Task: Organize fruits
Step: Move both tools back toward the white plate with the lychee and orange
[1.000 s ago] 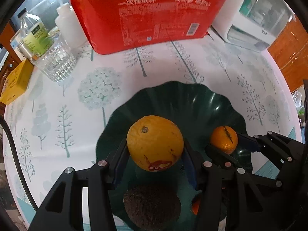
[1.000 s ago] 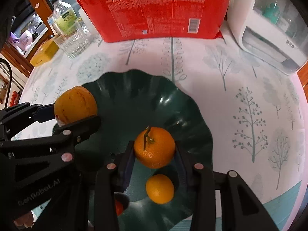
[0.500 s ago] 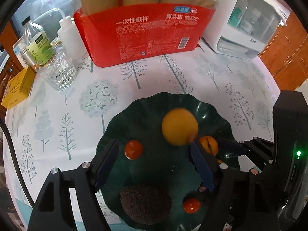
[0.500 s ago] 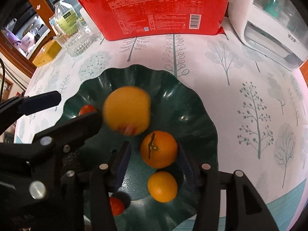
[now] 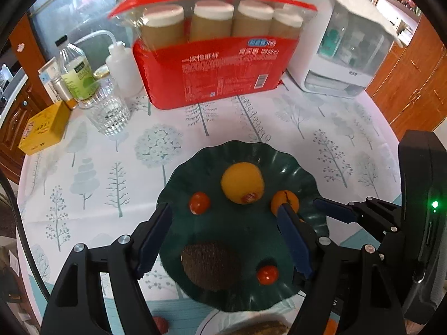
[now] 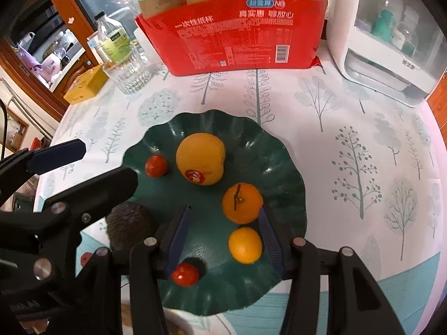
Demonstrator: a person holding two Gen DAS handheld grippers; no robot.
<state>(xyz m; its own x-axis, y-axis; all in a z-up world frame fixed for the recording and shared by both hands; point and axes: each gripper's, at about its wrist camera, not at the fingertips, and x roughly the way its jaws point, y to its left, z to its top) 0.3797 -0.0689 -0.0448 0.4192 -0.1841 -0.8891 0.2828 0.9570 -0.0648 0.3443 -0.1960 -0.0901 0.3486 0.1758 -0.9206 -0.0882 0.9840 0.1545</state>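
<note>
A dark green wavy plate [image 5: 307,173] [image 6: 293,173] holds the fruit. On it lie a large orange with a sticker [image 5: 242,182] [image 6: 200,158], a stemmed mandarin [image 5: 285,201] [image 6: 242,203], a smaller mandarin [image 6: 245,245], two cherry tomatoes [image 5: 199,203] [image 5: 267,275] and a dark avocado [image 5: 212,265] [image 6: 131,223]. My left gripper [image 5: 223,223] hangs open above the plate's near half, holding nothing. My right gripper [image 6: 225,223] is open too, above the two mandarins and clear of them. Each gripper shows at the edge of the other's view.
Along the back of the tree-patterned tablecloth stand a red pack of paper cups [image 5: 212,69], a white appliance [image 5: 343,44], a squeeze bottle [image 5: 123,67], a labelled bottle [image 5: 76,72], a glass [image 5: 107,114] and a yellow box [image 5: 44,128]. A white dish rim [image 5: 218,321] lies at the near edge.
Both grippers opened: the left let go of the large orange, the right let go of the stemmed mandarin. Both fruits now rest on the plate, and both grippers have risen away from it.
</note>
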